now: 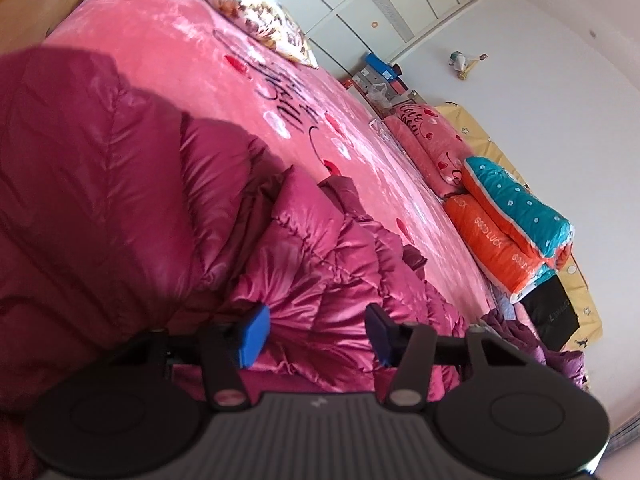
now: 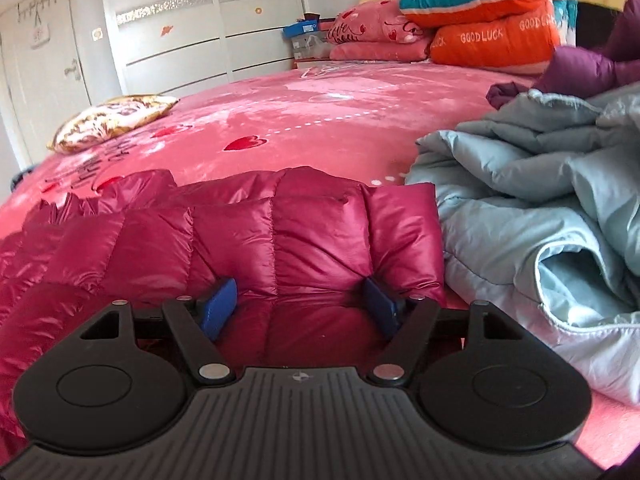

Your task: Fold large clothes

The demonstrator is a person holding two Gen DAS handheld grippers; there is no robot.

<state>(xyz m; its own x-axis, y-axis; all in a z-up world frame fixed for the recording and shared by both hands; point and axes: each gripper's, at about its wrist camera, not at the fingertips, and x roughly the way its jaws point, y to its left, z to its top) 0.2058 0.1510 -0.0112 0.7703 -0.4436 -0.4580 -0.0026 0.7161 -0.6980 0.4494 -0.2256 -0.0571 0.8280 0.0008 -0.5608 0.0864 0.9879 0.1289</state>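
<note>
Right wrist: hand-held gripper (image 2: 299,309) wide open on jacket (image 2: 280,240).

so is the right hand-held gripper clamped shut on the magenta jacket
No, the right hand-held gripper stands open, its blue pads wide apart over the magenta jacket.

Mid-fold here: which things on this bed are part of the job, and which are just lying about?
In the job: magenta puffer jacket, left gripper, right gripper, both open over it.
Lying about: light blue jacket, purple garment, orange quilt, patterned pillow.
</note>
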